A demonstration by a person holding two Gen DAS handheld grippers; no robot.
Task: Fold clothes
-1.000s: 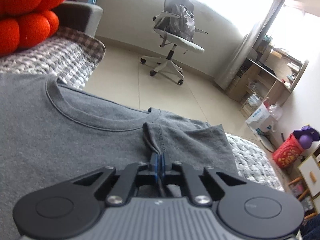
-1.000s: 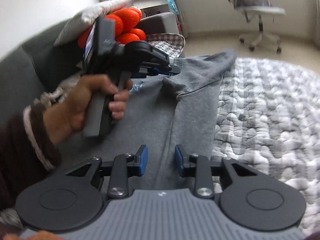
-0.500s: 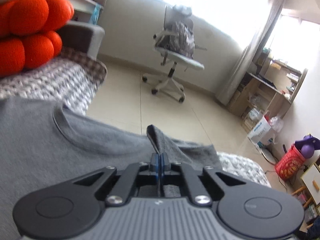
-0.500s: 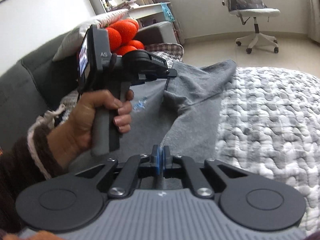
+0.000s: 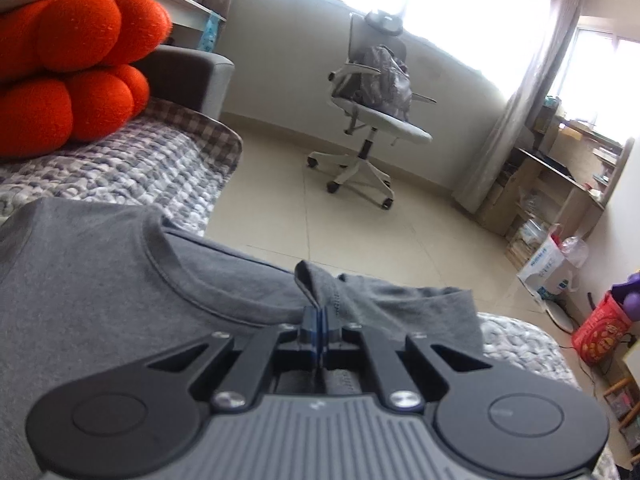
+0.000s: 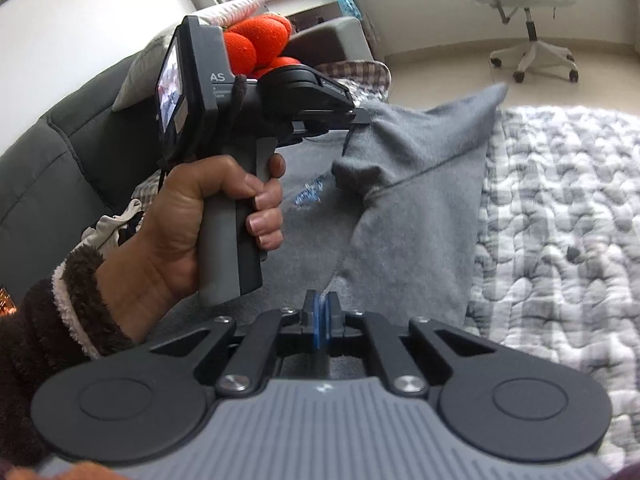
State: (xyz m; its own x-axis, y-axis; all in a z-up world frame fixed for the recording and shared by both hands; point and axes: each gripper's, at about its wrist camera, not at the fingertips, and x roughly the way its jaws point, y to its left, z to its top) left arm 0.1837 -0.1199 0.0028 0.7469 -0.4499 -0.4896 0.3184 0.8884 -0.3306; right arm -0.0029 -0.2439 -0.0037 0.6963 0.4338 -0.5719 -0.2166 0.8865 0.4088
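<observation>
Both tongs now have the grey T-shirt [image 6: 404,208] pinched, ready for the side fold.

The shirt lies spread on the quilted bed cover [image 6: 560,220], its near side lifted into a ridge. A second ago my right tongs [image 6: 320,312] stood apart over the lower edge — now they are clenched on that cloth. My left tongs [image 5: 318,320] stay clenched on the fabric by the collar [image 5: 168,268], sleeve hanging off them. With both ends gripped, I judge the side can be carried across the shirt's middle — keeping the two grips level matters.
</observation>
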